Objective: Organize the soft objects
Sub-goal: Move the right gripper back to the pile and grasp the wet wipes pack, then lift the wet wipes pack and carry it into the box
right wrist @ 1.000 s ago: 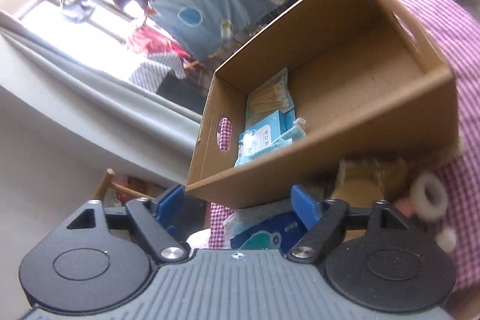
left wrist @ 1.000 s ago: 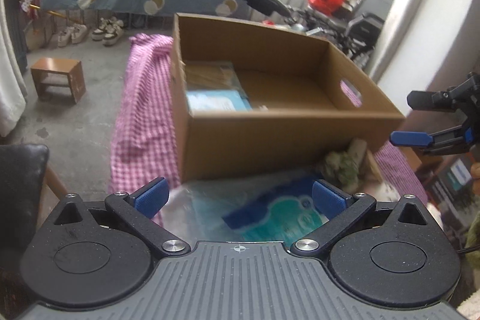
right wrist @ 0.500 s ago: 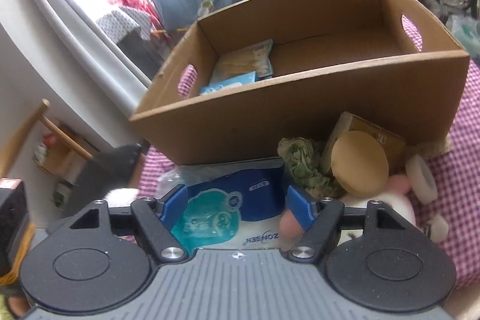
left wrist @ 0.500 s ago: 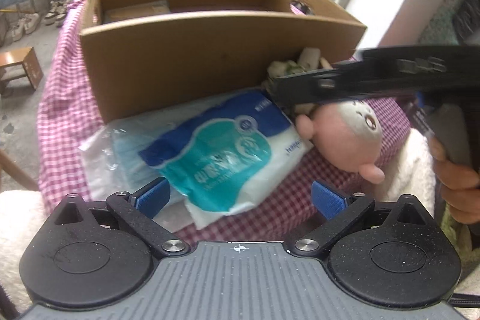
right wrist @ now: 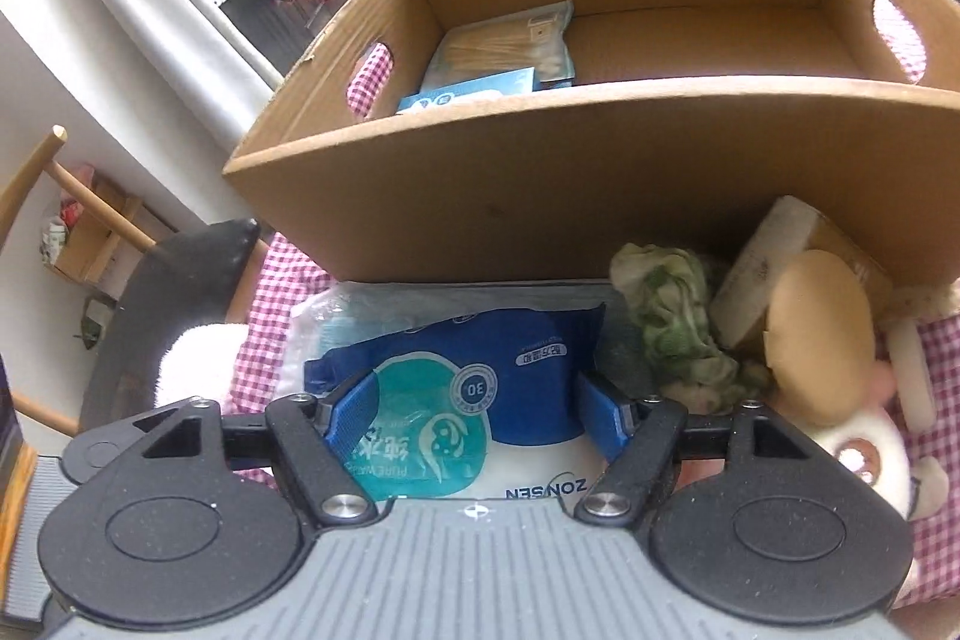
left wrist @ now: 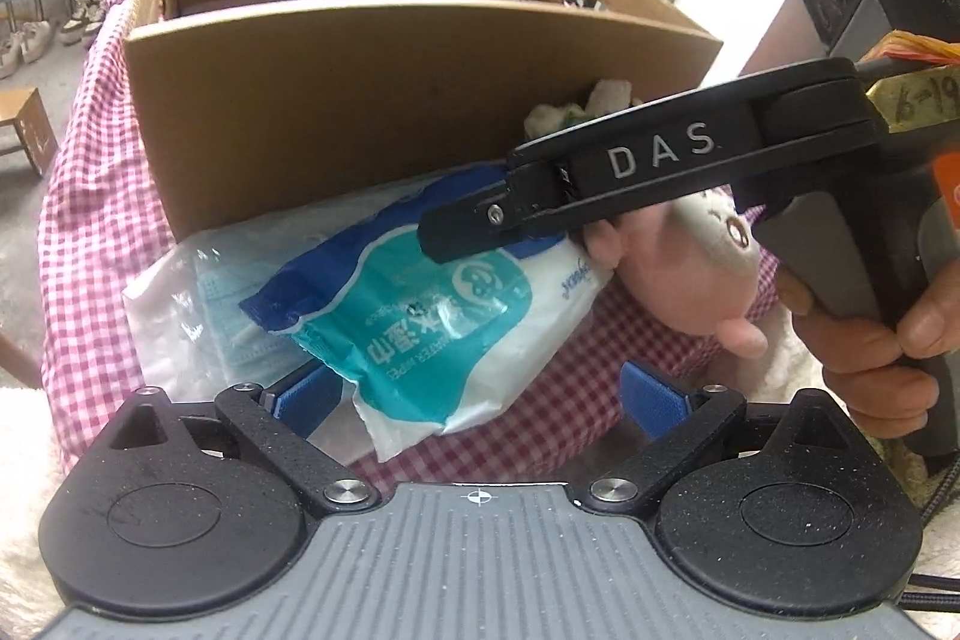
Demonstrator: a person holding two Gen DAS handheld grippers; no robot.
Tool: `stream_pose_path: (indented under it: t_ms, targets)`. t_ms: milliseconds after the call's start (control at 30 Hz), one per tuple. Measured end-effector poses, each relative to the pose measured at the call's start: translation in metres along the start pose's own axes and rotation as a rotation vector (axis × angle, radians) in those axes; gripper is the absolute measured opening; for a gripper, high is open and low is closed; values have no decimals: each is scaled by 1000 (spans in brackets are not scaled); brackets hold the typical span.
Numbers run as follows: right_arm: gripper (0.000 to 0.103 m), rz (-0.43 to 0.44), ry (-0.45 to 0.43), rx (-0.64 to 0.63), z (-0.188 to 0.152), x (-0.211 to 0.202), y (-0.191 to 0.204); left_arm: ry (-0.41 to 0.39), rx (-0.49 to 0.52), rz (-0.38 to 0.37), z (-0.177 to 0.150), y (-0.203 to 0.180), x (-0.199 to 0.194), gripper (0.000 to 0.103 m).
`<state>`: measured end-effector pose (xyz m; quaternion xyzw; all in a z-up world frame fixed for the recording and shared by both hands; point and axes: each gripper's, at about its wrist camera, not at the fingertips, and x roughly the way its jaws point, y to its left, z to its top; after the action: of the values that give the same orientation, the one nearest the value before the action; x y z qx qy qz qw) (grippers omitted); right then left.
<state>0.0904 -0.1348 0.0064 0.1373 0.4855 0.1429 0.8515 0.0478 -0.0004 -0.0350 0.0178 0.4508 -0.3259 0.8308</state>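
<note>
A blue and teal wet-wipes pack [left wrist: 420, 316] [right wrist: 528, 358] lies on the pink checked cloth [left wrist: 90, 250] in front of a cardboard box [left wrist: 390, 100] [right wrist: 540, 196]. It rests on a clear bag of face masks [left wrist: 180, 304] [right wrist: 324, 322]. My right gripper [right wrist: 477, 418] [left wrist: 462, 232] reaches in from the right, low over the pack. Its blue pads straddle the pack's middle and are not visibly squeezing it. My left gripper [left wrist: 480, 400] is open at the pack's near corner, holding nothing. A pink plush toy [left wrist: 690, 274] lies to the right of the pack.
The box holds a cotton-swab pack [right wrist: 510, 46] and a blue packet [right wrist: 474, 91] at its left end. A green cloth [right wrist: 672, 322], a tan round pad [right wrist: 822, 334] and a white tape roll [right wrist: 864, 454] crowd the box's front right. A wooden stool [left wrist: 24, 124] stands on the floor at the left.
My left gripper dropped and tilted down toward the wipes pack. My right gripper swung in from the right and came down over the pack, with its jaws slightly narrower.
</note>
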Motion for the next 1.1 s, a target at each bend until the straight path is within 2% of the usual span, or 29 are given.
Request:
stream_pose_path:
  t_ms: [267,400,567,967,1100]
  targets:
    - [74,75,3,59,8,9,3,-59,-71,16,4,23,-12,100]
    - [73,49,-6,63,9,9,5,-56,-96,18,2,31,-12,100]
    - [72,-12,-6,66,7,3,2,-42,-74,35,8,33,-12,100]
    - [73,18,50,63,7,28,-1,-11,-29,81,12,23,5,100]
    - [64,14,38,44,5,27,2,-12,-9,92,14,20,5,100]
